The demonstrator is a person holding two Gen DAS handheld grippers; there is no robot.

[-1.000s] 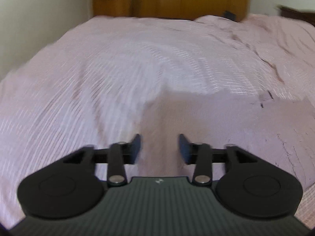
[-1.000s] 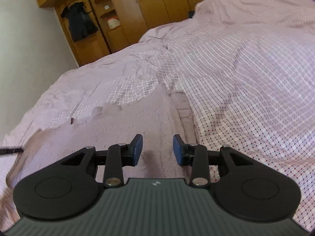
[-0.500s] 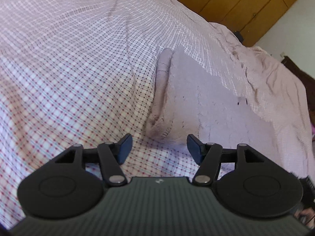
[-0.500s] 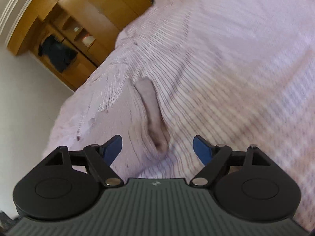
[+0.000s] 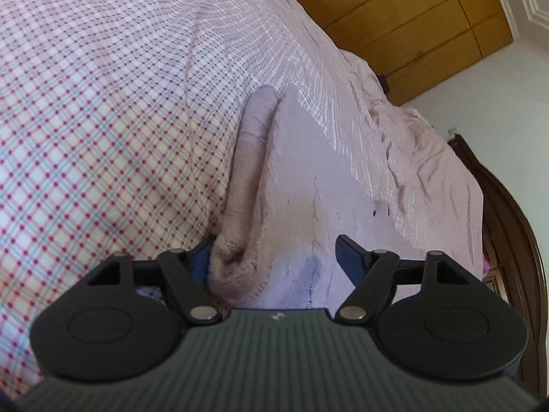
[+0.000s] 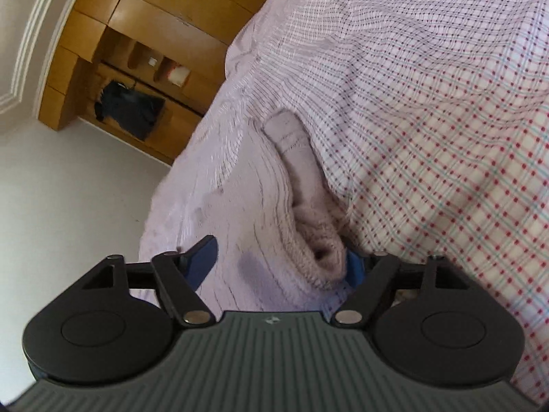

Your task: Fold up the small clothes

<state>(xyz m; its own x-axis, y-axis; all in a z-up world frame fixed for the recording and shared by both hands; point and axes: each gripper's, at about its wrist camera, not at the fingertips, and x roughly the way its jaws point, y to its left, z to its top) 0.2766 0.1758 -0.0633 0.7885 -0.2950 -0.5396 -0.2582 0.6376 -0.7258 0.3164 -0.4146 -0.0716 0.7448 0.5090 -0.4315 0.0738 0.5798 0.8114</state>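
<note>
A pale pink knitted garment lies flat on the bed, with a sleeve folded along its left edge. My left gripper is low over the near left corner. Its jaws are opening and the rolled hem sits between them, one pad beside it and the other above the cloth. In the right wrist view the same garment shows its other sleeve along the right edge. My right gripper straddles that near corner. Its jaws are closing, and the right fingertip touches the cuff.
A red and teal checked bedsheet covers the bed and lies crumpled at the far end. Wooden wardrobes stand behind it, with a dark garment hanging in an open bay. A dark wooden bed frame runs along one side.
Both grippers rolled, sank and moved in on the garment's near corners. Their jaws stand wider than a second ago, and each now has a sleeve edge between its pads.
</note>
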